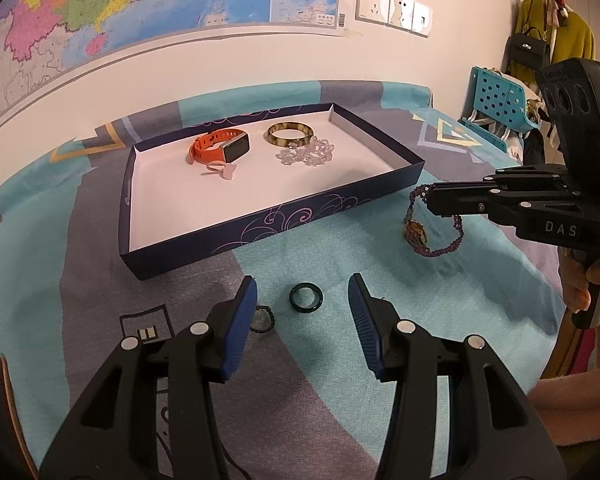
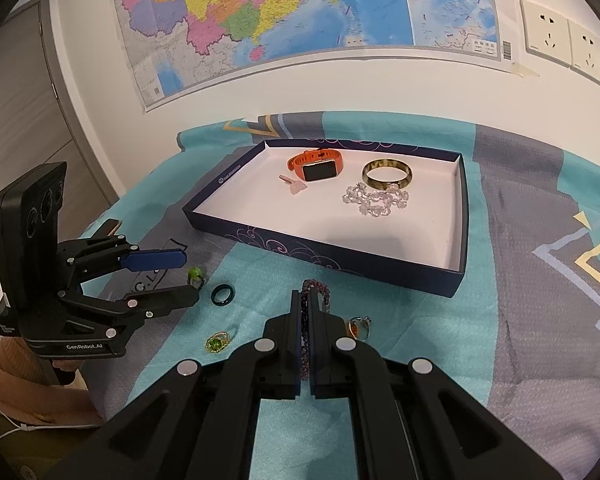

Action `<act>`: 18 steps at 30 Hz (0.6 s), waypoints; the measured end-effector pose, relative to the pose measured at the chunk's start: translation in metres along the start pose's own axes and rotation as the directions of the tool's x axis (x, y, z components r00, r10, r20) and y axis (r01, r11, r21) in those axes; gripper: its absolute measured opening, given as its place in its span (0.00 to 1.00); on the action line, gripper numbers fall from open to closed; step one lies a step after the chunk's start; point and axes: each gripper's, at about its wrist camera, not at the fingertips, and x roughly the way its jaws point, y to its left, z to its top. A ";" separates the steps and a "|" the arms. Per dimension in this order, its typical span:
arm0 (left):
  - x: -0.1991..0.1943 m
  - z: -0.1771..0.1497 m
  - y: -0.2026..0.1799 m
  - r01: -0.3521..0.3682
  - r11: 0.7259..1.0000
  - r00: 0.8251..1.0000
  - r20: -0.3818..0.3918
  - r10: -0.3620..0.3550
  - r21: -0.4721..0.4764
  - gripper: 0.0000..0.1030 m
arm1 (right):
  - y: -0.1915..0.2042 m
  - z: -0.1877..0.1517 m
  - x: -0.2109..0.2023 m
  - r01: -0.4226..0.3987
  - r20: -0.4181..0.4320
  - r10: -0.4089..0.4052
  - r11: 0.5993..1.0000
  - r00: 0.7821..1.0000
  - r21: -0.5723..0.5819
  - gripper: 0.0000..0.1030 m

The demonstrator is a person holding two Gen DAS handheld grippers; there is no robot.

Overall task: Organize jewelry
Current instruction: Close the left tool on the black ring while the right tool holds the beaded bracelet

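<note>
Right gripper [image 2: 309, 320], jaws pinching the purple bead bracelet [image 1: 436, 224], must carry it into the box [image 1: 260, 220]; left gripper [image 1: 302, 300] jaws spread beside the box around the dark ring [image 1: 306, 298]

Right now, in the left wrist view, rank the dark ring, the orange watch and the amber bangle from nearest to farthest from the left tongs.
1. Dark ring: on the cloth, just ahead of the open left tongs.
2. Orange watch: inside the box, left part.
3. Amber bangle: inside the box, farther back and right.
</note>
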 end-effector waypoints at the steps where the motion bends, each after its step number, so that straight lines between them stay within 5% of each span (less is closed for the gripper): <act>1: 0.000 0.000 -0.001 0.000 1.000 1.000 -0.001 0.000 0.003 0.46 | 0.000 0.000 0.000 0.000 0.000 0.000 1.000 1.000 0.000 0.01; 18: 0.011 -0.002 -0.002 -0.014 0.999 0.999 -0.035 0.015 0.035 0.42 | -0.002 -0.002 0.001 -0.010 -0.002 0.010 1.000 1.000 0.020 0.01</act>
